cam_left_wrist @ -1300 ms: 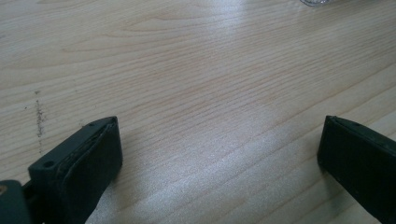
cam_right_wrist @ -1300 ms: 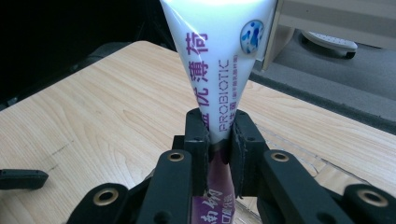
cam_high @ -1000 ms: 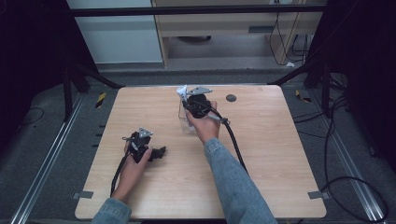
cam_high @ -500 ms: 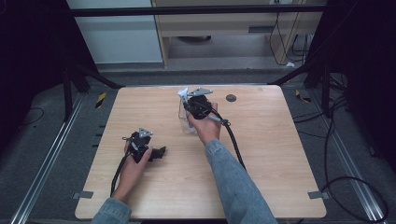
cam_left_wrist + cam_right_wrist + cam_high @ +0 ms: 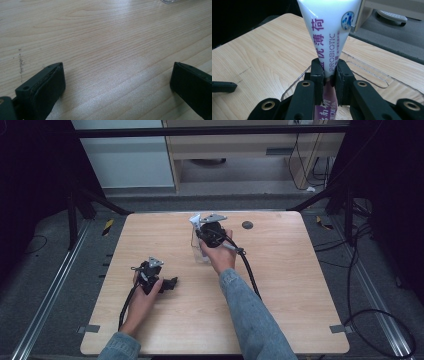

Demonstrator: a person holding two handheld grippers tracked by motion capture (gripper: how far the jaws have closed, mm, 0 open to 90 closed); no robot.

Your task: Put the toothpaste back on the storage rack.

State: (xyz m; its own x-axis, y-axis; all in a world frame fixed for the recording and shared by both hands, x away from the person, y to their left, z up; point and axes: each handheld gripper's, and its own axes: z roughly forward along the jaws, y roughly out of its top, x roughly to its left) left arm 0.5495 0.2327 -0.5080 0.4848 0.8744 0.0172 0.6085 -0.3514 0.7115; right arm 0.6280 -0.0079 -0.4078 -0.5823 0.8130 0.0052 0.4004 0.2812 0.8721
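The white tube point(image 5: 329, 37) runs off the right gripper view's top edge; its lower end sinks behind black jaws; the clear box point(image 5: 200, 251) is half hidden under the right gripper point(image 5: 199, 226) from above

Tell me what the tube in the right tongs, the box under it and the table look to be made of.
Tube: probably soft plastic, glossy white with purple print; it flattens where the right tongs pinch it.
Box: clear rigid plastic, perhaps acrylic; the wood grain shows through its walls.
Table: pale wood or wood-look laminate, with a satin sheen over the grain.
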